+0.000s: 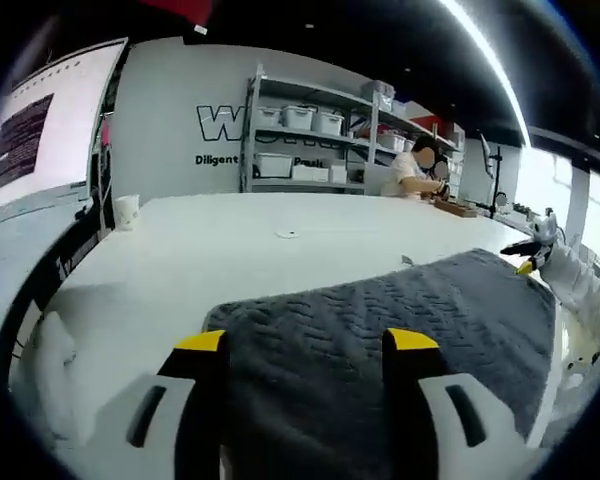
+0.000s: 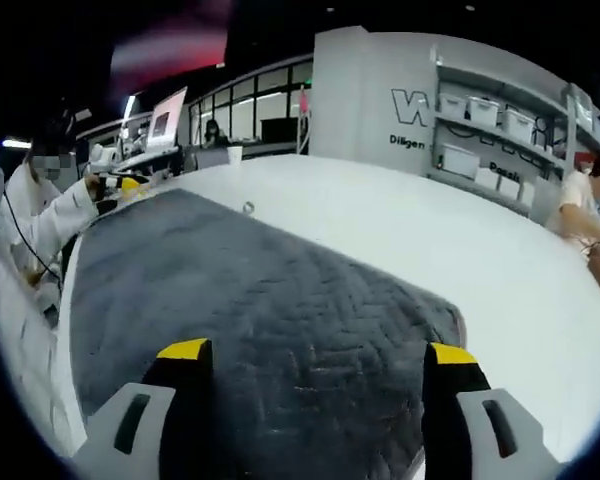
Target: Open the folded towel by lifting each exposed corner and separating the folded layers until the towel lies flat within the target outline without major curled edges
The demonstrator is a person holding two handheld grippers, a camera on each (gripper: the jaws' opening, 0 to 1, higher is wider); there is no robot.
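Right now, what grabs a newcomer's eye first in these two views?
The dark grey towel with its herringbone weave, spread over the near part of the white table. Next, the yellow-tipped jaws of the left tool and the right tool, both open over the cloth. Behind stands a shelf rack of white bins.

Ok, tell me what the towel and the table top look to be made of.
Towel: soft grey woven or knitted fabric, matte, going by its raised zigzag texture. Table: smooth hard white surface, probably laminate or painted board; a faint sheen, no grain visible.
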